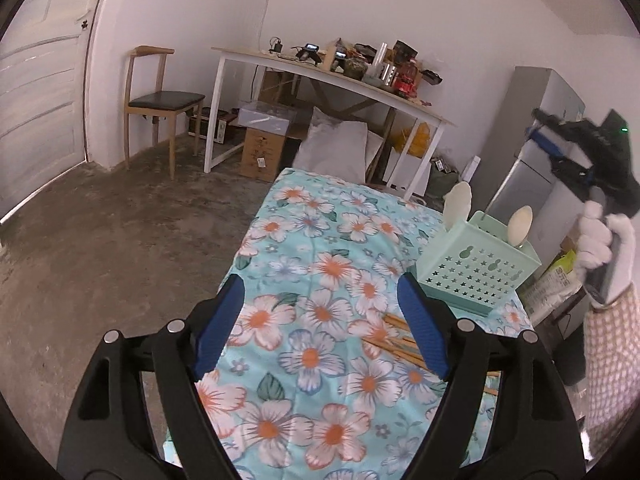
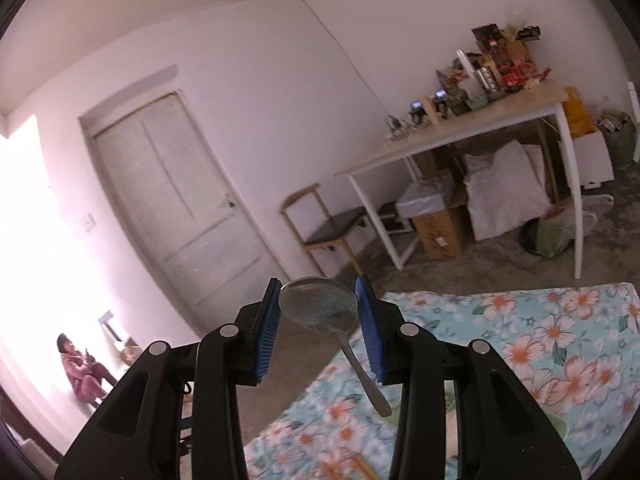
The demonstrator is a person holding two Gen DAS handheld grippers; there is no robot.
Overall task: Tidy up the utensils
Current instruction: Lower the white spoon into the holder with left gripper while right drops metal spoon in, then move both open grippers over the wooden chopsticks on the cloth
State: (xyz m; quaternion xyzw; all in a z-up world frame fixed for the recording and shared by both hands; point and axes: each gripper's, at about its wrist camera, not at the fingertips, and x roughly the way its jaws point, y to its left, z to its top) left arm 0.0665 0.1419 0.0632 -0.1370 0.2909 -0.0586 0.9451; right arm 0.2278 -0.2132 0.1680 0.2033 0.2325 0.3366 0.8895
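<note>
My left gripper (image 1: 320,304) is open and empty above the floral tablecloth (image 1: 320,264). Wooden chopsticks (image 1: 394,340) lie on the cloth beside its right finger. A mint green utensil caddy (image 1: 476,266) stands at the table's right edge with two pale spoons (image 1: 520,220) upright in it. My right gripper (image 2: 318,312) is shut on a metal spoon (image 2: 320,308), gripping the bowl, with the handle hanging down over the cloth. In the left wrist view the right gripper (image 1: 580,148) is raised above and right of the caddy, held by a white-gloved hand.
A white table (image 1: 320,76) piled with clutter stands at the far wall, with boxes and sacks beneath. A wooden chair (image 1: 160,100) stands beside a door. A grey cabinet (image 1: 536,132) is behind the caddy. A person (image 2: 80,368) sits far left on the floor.
</note>
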